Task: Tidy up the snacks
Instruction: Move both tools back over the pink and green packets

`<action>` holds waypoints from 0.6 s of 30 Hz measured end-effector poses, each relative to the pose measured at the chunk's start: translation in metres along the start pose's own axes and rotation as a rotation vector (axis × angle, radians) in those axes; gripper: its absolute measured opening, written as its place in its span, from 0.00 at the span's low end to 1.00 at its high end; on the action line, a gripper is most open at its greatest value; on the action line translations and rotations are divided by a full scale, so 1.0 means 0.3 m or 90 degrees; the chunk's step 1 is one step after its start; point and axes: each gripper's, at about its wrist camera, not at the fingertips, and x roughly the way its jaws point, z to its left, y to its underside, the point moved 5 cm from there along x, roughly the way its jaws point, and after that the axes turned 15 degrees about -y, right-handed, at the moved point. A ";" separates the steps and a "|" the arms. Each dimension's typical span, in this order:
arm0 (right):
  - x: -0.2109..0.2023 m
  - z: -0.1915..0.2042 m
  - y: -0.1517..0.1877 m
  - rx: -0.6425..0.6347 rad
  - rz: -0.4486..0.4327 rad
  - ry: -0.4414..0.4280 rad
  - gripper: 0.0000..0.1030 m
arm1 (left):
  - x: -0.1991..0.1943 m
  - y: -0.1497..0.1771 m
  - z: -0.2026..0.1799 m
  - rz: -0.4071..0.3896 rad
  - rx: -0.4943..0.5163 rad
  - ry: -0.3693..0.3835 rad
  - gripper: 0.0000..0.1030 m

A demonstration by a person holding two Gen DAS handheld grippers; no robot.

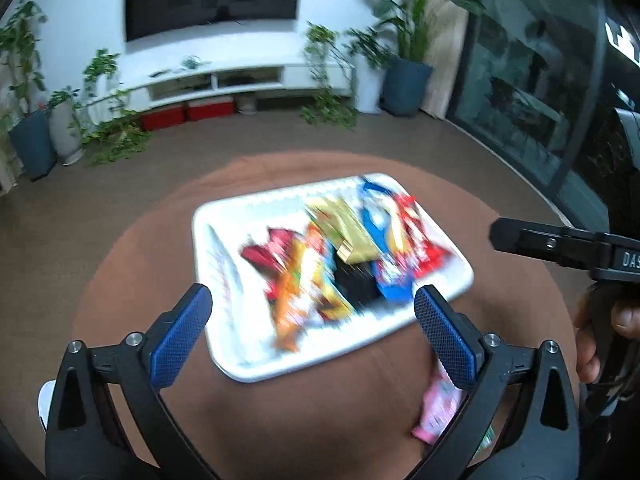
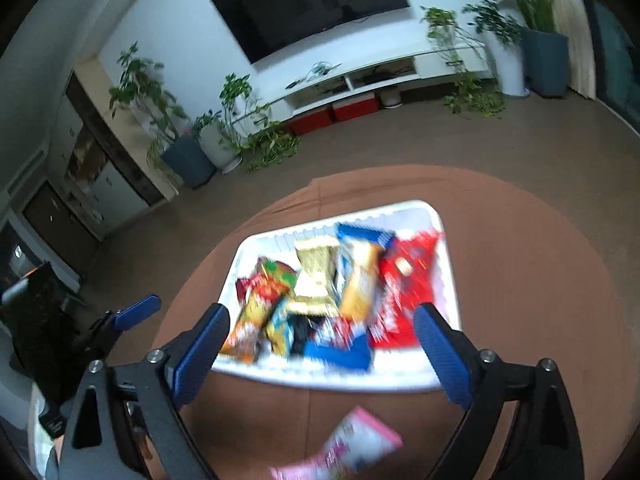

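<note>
A white tray (image 1: 212, 220) (image 2: 256, 248) sits on a round brown table (image 1: 132, 280) (image 2: 540, 280) and holds several snack packets, among them a gold one (image 1: 346, 232) (image 2: 316, 276), a red one (image 1: 418, 236) (image 2: 404, 284), a blue one (image 2: 340, 350) and an orange one (image 1: 292, 312) (image 2: 246, 330). A pink packet (image 1: 438, 408) (image 2: 356, 448) lies on the table in front of the tray. My left gripper (image 1: 312, 296) hovers open over the tray's near edge, holding nothing. My right gripper (image 2: 322, 314) is likewise open and empty above the tray.
A hand (image 1: 592, 340) holds the right gripper at the table's right side. Beyond the table lies bare floor, then a white low cabinet (image 1: 224, 76) with red boxes (image 1: 188, 114) under it, potted plants (image 2: 188, 156) and a wall screen (image 2: 312, 4). A glass door (image 1: 520, 80) stands at right.
</note>
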 end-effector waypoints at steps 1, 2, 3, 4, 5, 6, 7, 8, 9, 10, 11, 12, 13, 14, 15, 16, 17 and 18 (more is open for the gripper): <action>-0.026 -0.014 0.035 0.009 0.000 0.005 0.93 | -0.005 0.021 -0.033 0.007 0.014 0.005 0.99; -0.044 -0.025 0.064 0.014 0.000 0.011 0.93 | -0.007 0.040 -0.059 0.013 0.028 0.008 0.99; -0.069 -0.043 0.113 0.025 0.002 0.021 0.93 | -0.008 0.065 -0.090 0.022 0.043 0.011 0.99; -0.083 -0.057 0.150 0.035 0.005 0.027 0.93 | -0.005 0.088 -0.123 0.033 0.058 0.016 0.99; -0.097 -0.073 0.199 0.049 0.010 0.033 0.93 | -0.001 0.112 -0.156 0.043 0.075 0.020 0.99; -0.106 -0.079 0.235 0.057 0.017 0.037 0.93 | 0.004 0.139 -0.194 0.054 0.095 0.021 0.99; -0.119 -0.092 0.287 0.068 0.026 0.044 0.93 | 0.013 0.156 -0.220 0.060 0.109 0.022 0.99; -0.133 -0.097 0.320 0.075 0.026 0.048 0.93 | 0.022 0.170 -0.246 0.067 0.125 0.024 0.99; -0.148 -0.100 0.352 0.080 0.025 0.050 0.93 | 0.028 0.185 -0.274 0.075 0.142 0.025 0.99; -0.159 -0.099 0.378 0.081 0.026 0.050 0.93 | 0.036 0.193 -0.292 0.082 0.155 0.025 0.99; -0.171 -0.096 0.407 0.080 0.029 0.053 0.93 | 0.042 0.203 -0.312 0.089 0.166 0.026 0.99; -0.180 -0.092 0.430 0.077 0.031 0.055 0.93 | 0.049 0.212 -0.332 0.097 0.178 0.025 0.99; -0.183 -0.085 0.447 0.072 0.036 0.054 0.93 | 0.054 0.216 -0.344 0.101 0.186 0.024 0.99; -0.182 -0.076 0.466 0.064 0.044 0.052 0.93 | 0.061 0.220 -0.358 0.107 0.198 0.022 0.99; -0.179 -0.068 0.482 0.054 0.053 0.051 0.93 | 0.068 0.221 -0.363 0.112 0.207 0.020 0.99; -0.175 -0.058 0.503 0.042 0.061 0.052 0.93 | 0.073 0.226 -0.376 0.115 0.217 0.019 0.99; -0.172 -0.058 0.514 0.037 0.067 0.049 0.93 | 0.078 0.232 -0.388 0.119 0.225 0.019 0.99; -0.171 -0.063 0.522 0.037 0.071 0.046 0.93 | 0.081 0.238 -0.401 0.121 0.233 0.018 0.99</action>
